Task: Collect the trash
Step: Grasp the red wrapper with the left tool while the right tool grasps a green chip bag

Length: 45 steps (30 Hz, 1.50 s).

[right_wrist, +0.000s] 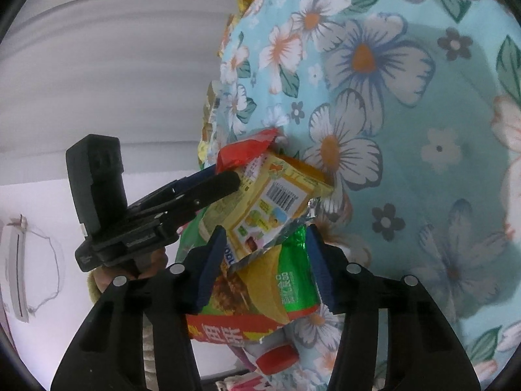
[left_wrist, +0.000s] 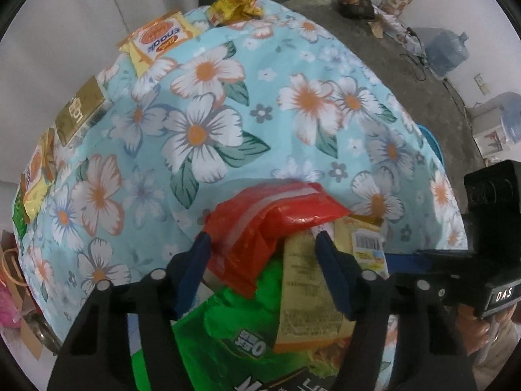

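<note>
A bundle of snack wrappers is held between both grippers: a red wrapper (left_wrist: 260,224), a green bag (left_wrist: 228,332) and a yellow wrapper with a barcode (left_wrist: 312,290). My left gripper (left_wrist: 262,241) has its blue fingers on either side of the bundle. My right gripper (right_wrist: 265,234) also grips the bundle: the yellow barcode wrapper (right_wrist: 270,202), the green bag (right_wrist: 293,280) and the red wrapper (right_wrist: 244,153). The left gripper also shows in the right wrist view (right_wrist: 224,176). Loose wrappers remain on the floral cloth (left_wrist: 260,114): an orange-yellow packet (left_wrist: 159,39), a gold one (left_wrist: 234,8) and a gold box (left_wrist: 81,110).
The floral-covered table stands beside a white wall. More yellow packets (left_wrist: 35,179) lie at its left edge. A concrete floor (left_wrist: 374,49) holds a dark box (left_wrist: 355,5), a water jug (left_wrist: 446,52) and cables. A red-capped container (right_wrist: 276,358) sits below the bundle.
</note>
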Each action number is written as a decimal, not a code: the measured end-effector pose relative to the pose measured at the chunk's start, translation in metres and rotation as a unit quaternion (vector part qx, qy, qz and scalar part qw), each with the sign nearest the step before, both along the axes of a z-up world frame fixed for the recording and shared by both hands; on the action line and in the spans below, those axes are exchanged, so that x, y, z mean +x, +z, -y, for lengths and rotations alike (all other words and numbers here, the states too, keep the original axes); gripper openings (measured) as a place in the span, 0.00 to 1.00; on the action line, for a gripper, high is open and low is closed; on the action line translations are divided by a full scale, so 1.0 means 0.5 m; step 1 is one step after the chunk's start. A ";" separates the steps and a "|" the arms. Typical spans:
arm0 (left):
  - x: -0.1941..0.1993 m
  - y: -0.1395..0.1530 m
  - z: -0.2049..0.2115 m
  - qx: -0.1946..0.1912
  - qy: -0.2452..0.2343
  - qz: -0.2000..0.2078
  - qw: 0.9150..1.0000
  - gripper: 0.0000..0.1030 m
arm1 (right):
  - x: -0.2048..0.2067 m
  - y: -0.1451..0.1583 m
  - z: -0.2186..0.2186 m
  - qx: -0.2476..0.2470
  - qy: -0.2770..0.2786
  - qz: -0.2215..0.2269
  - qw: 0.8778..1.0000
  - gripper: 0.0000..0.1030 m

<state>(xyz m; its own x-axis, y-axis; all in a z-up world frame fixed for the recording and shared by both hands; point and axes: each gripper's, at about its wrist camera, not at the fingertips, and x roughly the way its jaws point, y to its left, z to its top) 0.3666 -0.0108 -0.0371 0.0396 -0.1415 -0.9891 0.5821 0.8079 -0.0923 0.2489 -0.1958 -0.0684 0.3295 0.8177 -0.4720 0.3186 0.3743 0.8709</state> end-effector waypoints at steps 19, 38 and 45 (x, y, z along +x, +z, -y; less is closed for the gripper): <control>0.021 -0.023 -0.013 0.012 0.021 0.030 0.999 0.36 | -0.012 -0.058 0.032 0.053 -0.036 -0.017 0.998 0.19; -0.012 0.032 -0.009 -0.005 0.011 0.087 0.996 0.22 | -0.052 -0.071 0.096 0.136 -0.065 0.033 0.988 0.00; -0.027 0.060 -0.022 -0.019 0.014 0.110 0.994 0.18 | -0.063 -0.064 0.117 0.155 -0.074 0.048 0.984 0.00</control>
